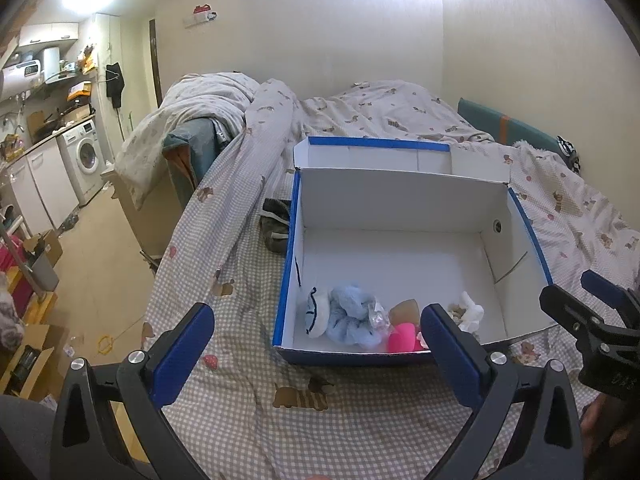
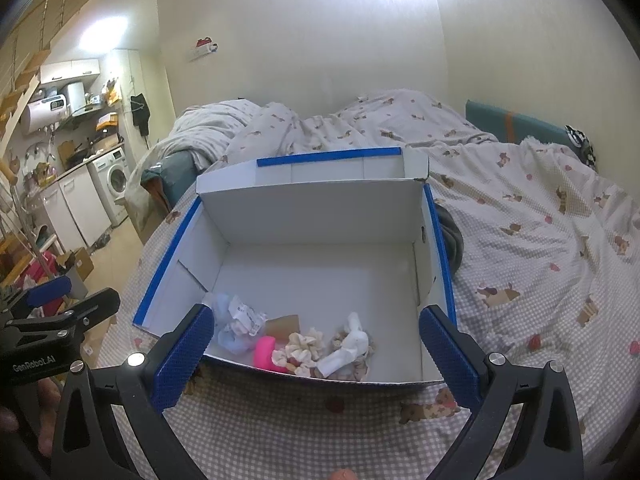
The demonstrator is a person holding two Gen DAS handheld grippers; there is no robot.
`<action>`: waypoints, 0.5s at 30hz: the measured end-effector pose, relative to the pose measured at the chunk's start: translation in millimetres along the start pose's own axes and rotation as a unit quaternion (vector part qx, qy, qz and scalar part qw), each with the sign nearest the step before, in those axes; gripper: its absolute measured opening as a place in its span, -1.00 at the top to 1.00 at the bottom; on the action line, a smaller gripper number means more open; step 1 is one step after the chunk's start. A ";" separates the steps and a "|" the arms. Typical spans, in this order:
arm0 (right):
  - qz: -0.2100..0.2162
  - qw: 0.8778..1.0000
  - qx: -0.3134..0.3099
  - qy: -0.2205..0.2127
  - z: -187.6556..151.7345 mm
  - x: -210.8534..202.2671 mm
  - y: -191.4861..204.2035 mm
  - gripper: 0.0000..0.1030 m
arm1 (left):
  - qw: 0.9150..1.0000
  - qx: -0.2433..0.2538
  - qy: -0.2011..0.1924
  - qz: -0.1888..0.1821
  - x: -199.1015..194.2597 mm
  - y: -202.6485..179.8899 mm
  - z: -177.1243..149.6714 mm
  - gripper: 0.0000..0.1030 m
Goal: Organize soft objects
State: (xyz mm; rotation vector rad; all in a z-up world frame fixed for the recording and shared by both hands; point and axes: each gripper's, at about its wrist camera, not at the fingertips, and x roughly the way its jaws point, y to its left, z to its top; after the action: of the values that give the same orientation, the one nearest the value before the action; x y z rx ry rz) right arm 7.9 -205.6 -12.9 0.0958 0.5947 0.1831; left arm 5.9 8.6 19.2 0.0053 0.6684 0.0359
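An open white cardboard box with blue edges [image 1: 516, 216] [image 2: 440, 240] sits on the bed. Along its near wall lie soft items: a light blue fluffy piece [image 1: 352, 316] [image 2: 234, 340], a white knit piece [image 1: 316, 312], a pink item [image 1: 404, 336] [image 2: 266, 354], a cream scrunchie [image 2: 304, 346] and a white cloth [image 1: 470, 310] [image 2: 348, 346]. My left gripper [image 1: 316, 344] is open and empty, in front of the box. My right gripper [image 2: 316, 348] is open and empty, at the box's near wall. A dark sock [image 1: 276, 222] [image 2: 450, 236] lies beside the box.
The bed has a checked sheet with bear prints [image 1: 304, 420] [image 2: 540, 280] and a rumpled duvet [image 1: 360, 112] behind the box. The bed edge drops to the floor on the left [image 1: 96, 248]. A kitchen with a washing machine [image 1: 86, 156] stands far left.
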 end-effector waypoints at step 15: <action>0.000 1.000 0.000 0.001 0.3 -0.1 0.3 -1.00 | 1.000 0.002 0.002 0.001 0.8 0.4 0.5 -0.99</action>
State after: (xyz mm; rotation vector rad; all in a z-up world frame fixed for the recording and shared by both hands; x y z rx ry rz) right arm 7.9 -205.4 -12.6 0.0965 0.5960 0.1827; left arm 6.8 9.0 19.1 0.0091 0.6734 0.0367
